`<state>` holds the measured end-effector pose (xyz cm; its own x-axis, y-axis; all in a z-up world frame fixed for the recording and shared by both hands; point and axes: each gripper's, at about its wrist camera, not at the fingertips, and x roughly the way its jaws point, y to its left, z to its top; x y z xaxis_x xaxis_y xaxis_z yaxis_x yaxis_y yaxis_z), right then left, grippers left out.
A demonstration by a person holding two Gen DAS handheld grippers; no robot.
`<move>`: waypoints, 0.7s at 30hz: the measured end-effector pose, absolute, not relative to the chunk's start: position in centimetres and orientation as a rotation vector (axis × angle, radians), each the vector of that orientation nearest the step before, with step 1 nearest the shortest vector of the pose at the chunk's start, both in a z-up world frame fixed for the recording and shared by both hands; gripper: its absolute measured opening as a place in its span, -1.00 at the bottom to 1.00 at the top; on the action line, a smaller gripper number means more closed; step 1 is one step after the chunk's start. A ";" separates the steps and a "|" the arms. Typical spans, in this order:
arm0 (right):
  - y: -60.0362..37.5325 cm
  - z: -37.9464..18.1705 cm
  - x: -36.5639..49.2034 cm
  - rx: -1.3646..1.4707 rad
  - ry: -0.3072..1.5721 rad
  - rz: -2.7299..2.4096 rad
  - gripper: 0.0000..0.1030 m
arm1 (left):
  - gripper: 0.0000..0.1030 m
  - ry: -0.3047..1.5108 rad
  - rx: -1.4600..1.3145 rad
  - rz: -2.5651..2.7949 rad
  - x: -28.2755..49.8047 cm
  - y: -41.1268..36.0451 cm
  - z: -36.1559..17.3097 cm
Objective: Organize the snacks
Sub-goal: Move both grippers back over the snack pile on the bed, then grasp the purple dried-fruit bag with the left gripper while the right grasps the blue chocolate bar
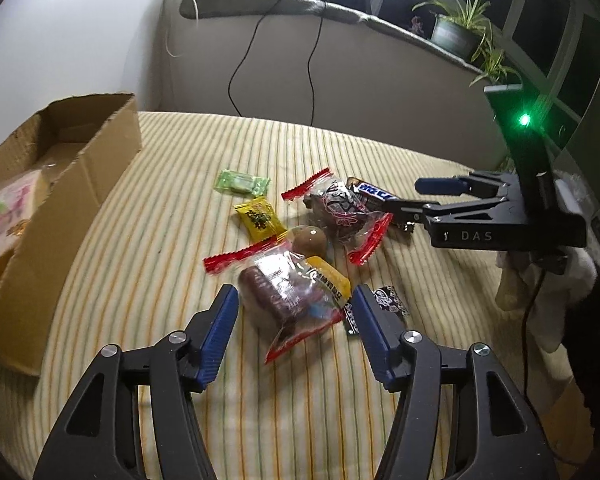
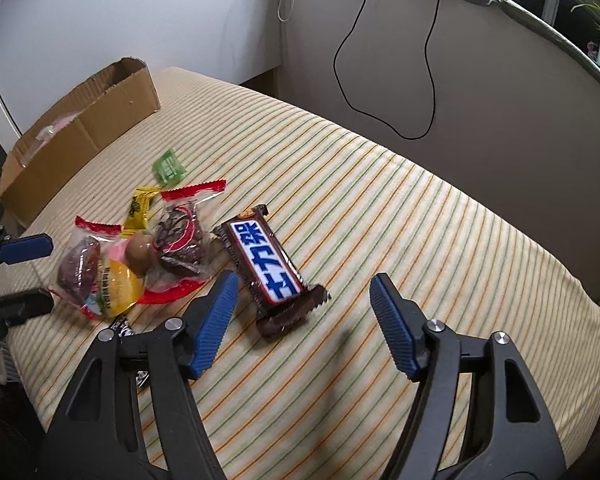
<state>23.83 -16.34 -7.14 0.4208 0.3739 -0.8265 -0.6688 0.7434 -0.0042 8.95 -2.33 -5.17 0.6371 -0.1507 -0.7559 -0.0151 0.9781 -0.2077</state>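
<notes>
Left gripper (image 1: 294,320), jaws apart, straddles a red-edged cake packet (image 1: 288,300); probably untouched. Lower squarely before closing.

left gripper (image 1: 294,312) gapes over a red-edged snack packet (image 1: 288,300).

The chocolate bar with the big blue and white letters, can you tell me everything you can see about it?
The chocolate bar is one long bar in a shiny dark brown wrapper with a white panel and big blue characters, its ends crimped in zigzags. It looks sealed and lies flat on the striped cloth, slanting from upper left to lower right. Its far end sits right beside a clear, red-edged snack bag; whether they touch is unclear. The right gripper hovers over its near end, jaws open, not touching it.
</notes>
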 end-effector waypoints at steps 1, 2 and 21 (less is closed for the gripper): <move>-16.1 -7.2 24.0 -0.362 0.925 0.675 0.38 | 0.14 0.882 -0.200 -0.076 9.2 -2.5 -5.3; -16.0 -7.2 24.1 -0.364 0.925 0.677 0.38 | 0.14 0.885 -0.196 -0.071 9.4 -2.6 -5.5; -12.9 -8.7 24.7 -0.404 0.964 0.750 -0.29 | -0.31 0.868 -0.176 -0.034 9.6 -1.3 -6.0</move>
